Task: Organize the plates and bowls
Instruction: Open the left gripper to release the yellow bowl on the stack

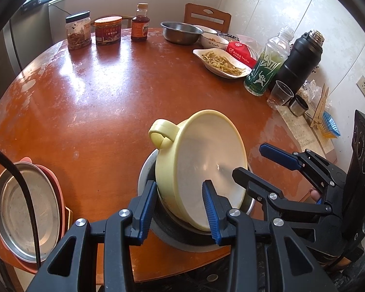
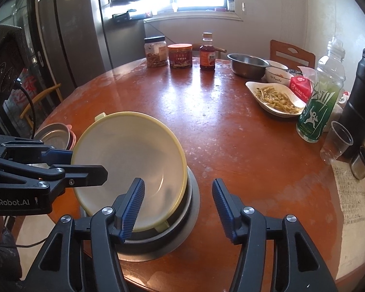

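A pale yellow plastic bowl (image 1: pixel 202 168) with a loop handle sits tilted in a steel bowl (image 1: pixel 182 238) near the table's front edge. My left gripper (image 1: pixel 180 209) has its jaws around the yellow bowl's near rim, one finger outside and one inside, closed on it. In the right wrist view the yellow bowl (image 2: pixel 129 165) leans over the steel bowl (image 2: pixel 180 231). My right gripper (image 2: pixel 178 206) is open and empty just in front of the bowls. It also shows in the left wrist view (image 1: pixel 255 160), open.
A steel plate on pink plates (image 1: pixel 24 216) sits at the left table edge. At the back stand jars (image 1: pixel 77 30), a sauce bottle (image 1: pixel 140 23), a steel basin (image 1: pixel 181 32), a dish of food (image 1: pixel 221 62), a green bottle (image 1: pixel 267 65), a black flask (image 1: pixel 301 60) and cups (image 1: pixel 279 95).
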The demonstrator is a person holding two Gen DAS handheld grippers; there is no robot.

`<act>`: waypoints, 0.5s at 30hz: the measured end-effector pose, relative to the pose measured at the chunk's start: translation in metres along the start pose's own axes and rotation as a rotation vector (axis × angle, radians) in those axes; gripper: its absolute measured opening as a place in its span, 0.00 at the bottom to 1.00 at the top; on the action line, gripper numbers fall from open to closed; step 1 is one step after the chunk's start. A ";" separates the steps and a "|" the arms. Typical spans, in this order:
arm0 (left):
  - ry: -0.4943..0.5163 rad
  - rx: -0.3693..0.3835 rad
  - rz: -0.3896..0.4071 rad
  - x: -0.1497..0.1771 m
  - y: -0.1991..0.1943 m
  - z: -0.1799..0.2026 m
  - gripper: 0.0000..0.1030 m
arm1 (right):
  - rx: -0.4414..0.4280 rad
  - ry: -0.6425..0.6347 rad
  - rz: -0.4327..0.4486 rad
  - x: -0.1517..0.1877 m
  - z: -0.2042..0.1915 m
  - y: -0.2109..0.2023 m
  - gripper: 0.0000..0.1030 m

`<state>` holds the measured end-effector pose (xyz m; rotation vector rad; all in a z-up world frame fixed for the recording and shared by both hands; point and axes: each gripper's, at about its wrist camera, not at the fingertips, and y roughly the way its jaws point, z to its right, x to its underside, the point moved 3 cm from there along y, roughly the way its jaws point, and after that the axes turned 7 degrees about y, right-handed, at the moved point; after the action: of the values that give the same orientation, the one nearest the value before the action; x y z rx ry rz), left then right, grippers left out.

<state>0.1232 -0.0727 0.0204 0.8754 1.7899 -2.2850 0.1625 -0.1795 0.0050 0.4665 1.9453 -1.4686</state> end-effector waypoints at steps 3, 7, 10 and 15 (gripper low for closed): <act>0.003 0.001 0.004 0.001 -0.002 0.000 0.38 | -0.001 0.000 0.001 0.000 0.000 0.000 0.58; 0.004 0.000 0.012 0.001 -0.004 0.000 0.38 | 0.002 0.003 0.004 -0.001 0.001 -0.001 0.60; 0.006 0.000 0.021 0.000 -0.007 0.001 0.39 | 0.005 0.005 0.010 0.000 0.002 -0.002 0.63; 0.010 -0.012 0.032 0.001 -0.011 0.001 0.44 | 0.007 0.018 0.017 0.000 0.004 -0.005 0.64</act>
<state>0.1173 -0.0705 0.0298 0.9086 1.7791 -2.2522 0.1601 -0.1846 0.0077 0.4998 1.9461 -1.4660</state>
